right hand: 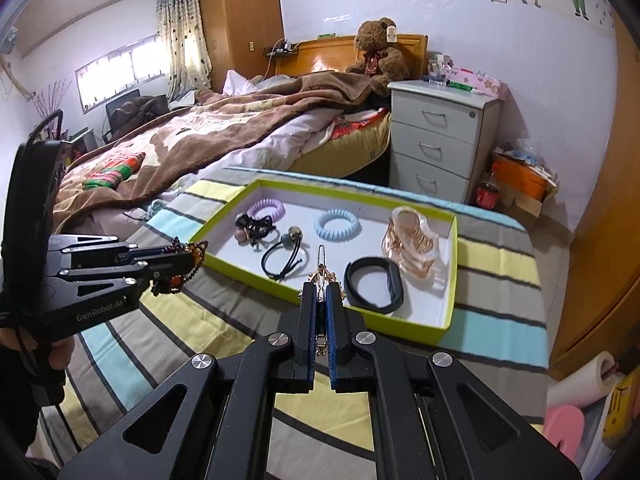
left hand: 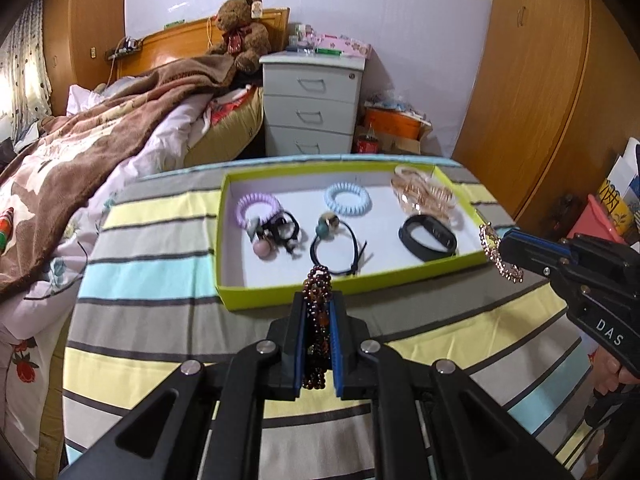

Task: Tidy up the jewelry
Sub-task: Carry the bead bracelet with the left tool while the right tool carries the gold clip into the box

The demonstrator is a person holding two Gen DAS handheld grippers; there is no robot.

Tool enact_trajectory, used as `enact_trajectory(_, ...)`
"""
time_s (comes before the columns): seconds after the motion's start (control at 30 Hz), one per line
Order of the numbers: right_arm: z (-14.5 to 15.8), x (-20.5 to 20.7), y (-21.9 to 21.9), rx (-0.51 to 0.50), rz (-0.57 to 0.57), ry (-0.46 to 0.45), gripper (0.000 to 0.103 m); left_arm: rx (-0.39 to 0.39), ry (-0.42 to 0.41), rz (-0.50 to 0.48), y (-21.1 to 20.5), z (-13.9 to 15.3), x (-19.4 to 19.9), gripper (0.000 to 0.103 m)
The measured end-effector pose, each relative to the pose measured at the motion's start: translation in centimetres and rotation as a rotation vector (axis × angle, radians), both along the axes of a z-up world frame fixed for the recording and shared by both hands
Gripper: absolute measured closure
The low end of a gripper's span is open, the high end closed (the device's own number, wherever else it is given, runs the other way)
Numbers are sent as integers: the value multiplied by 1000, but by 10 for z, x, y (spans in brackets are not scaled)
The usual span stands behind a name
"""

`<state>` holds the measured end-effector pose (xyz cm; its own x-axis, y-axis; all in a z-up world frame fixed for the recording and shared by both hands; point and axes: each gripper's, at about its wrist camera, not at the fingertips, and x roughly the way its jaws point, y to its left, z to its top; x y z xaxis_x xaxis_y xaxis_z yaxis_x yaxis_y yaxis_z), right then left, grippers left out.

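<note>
My left gripper (left hand: 318,300) is shut on a dark red beaded bracelet (left hand: 317,280), held above the striped cloth just in front of the green tray (left hand: 280,286). My right gripper (right hand: 321,292) is shut on a gold rhinestone hair clip (right hand: 321,258) near the tray's front edge; in the left wrist view the gold rhinestone hair clip (left hand: 496,254) hangs beside the tray's right end. In the tray lie a purple coil tie (left hand: 256,208), a blue coil tie (left hand: 347,199), black hair ties (left hand: 336,248), a black band (left hand: 428,238) and a clear claw clip (left hand: 424,194).
The tray sits on a striped cloth (left hand: 160,272) over a table. A bed with a brown blanket (right hand: 208,136) lies to the left, a white drawer unit (left hand: 312,108) behind, wooden wardrobes (left hand: 532,80) to the right. A person's hand (right hand: 56,352) holds the left gripper (right hand: 188,260).
</note>
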<state>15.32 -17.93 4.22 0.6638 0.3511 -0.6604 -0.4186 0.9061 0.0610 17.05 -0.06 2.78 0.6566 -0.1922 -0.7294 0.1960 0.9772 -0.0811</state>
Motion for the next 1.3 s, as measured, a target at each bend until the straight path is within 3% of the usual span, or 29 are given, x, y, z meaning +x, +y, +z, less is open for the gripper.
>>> enact_trajectory(0.3, 29, 12, 2, -3, -13, -58, 99, -23, -62, 29, 12, 27, 4, 92)
enact_trajectory(0.6, 36, 48, 15, -20, -12, -66, 99, -40, -78, 83, 34, 35, 28, 92)
enact_trajectory(1.3, -26, 144, 49, -9, 36, 101, 99, -47, 34, 87, 30, -21, 68, 92)
